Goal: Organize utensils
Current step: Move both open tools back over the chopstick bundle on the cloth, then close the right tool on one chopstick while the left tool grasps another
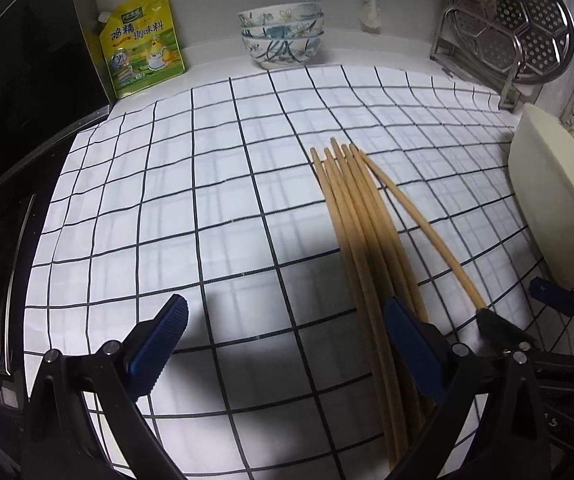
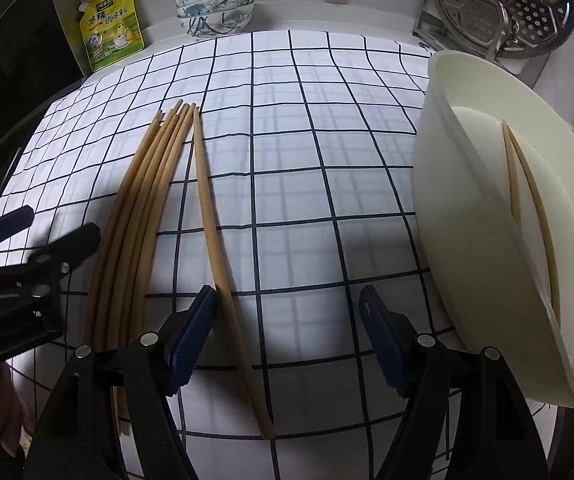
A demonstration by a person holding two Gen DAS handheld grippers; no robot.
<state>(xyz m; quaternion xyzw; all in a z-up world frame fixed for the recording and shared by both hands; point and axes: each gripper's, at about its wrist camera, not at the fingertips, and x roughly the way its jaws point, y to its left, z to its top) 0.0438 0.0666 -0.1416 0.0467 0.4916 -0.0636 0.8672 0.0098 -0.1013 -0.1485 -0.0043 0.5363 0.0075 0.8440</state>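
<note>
Six wooden chopsticks (image 2: 143, 208) lie on the checked cloth (image 1: 207, 200) covering my counter: five bunched side by side, and a single chopstick (image 2: 215, 240) just to their right, its tip near theirs and its handle end splayed away. Two more chopsticks (image 2: 527, 200) rest inside the white container (image 2: 467, 184) lying on its side at the right edge of the cloth. My right tongs (image 2: 287, 336) hover low over the cloth with fingers wide apart; the single chopstick passes just inside the left finger (image 2: 191, 336), unclamped. My left tongs (image 1: 287, 344) are also spread apart, empty, with the bundle running under the right finger (image 1: 415, 352). Stacked patterned bowls (image 1: 281, 34) and a yellow seasoning pouch (image 1: 143, 44) stand against the back wall, with a perforated steel steamer plate (image 1: 527, 20) propped in a rack.
</note>
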